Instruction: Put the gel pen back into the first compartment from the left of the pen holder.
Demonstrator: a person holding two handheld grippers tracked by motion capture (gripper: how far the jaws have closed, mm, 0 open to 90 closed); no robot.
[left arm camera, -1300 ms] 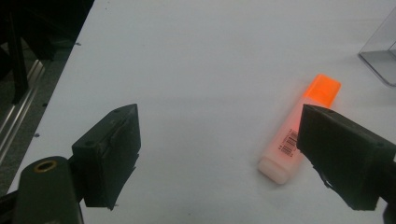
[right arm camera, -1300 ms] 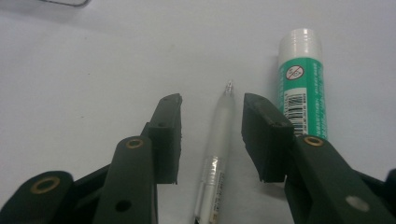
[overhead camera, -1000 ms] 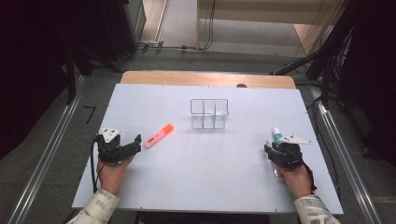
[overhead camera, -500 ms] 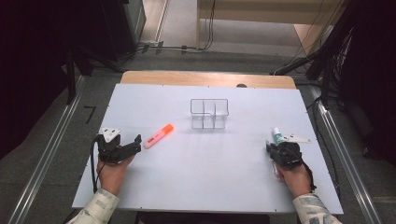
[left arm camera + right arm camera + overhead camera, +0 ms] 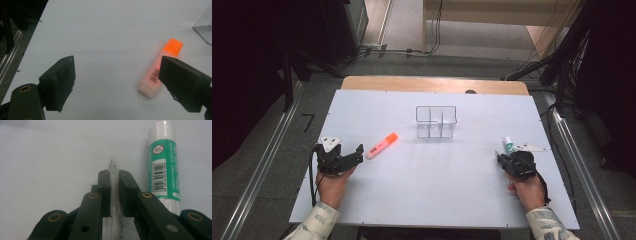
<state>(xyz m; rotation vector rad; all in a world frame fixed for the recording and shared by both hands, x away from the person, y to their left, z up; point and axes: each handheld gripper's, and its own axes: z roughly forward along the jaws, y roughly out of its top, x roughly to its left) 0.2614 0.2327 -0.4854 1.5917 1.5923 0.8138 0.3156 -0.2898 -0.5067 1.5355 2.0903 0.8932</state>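
Barely any change from the earlier frames: both hands sit in the same spots at the lower left and lower right of the high view. Left gripper (image 5: pixel 358 152) rests on the white table (image 5: pixel 432 190), jaws wide apart with nothing between them; in the left gripper view (image 5: pixel 117 82) the orange highlighter (image 5: pixel 161 67) lies just beside the right-hand jaw, cap toward the upper right of the frame, no contact visible. Highlighter (image 5: pixel 382 145) has not shifted, still left of centre in the high view. Right gripper (image 5: pixel 501 159) stays clamped; the right gripper view (image 5: pixel 114 178) shows its jaws closed on a clear pen (image 5: pixel 113 170), tip poking out toward the top of the frame. Green-labelled glue stick (image 5: pixel 163 162) lies flat just to the right of the jaws, same place as before (image 5: pixel 508 145). Clear divided organizer (image 5: pixel 436 121) sits mid-frame, unmoved, well apart from both grippers.
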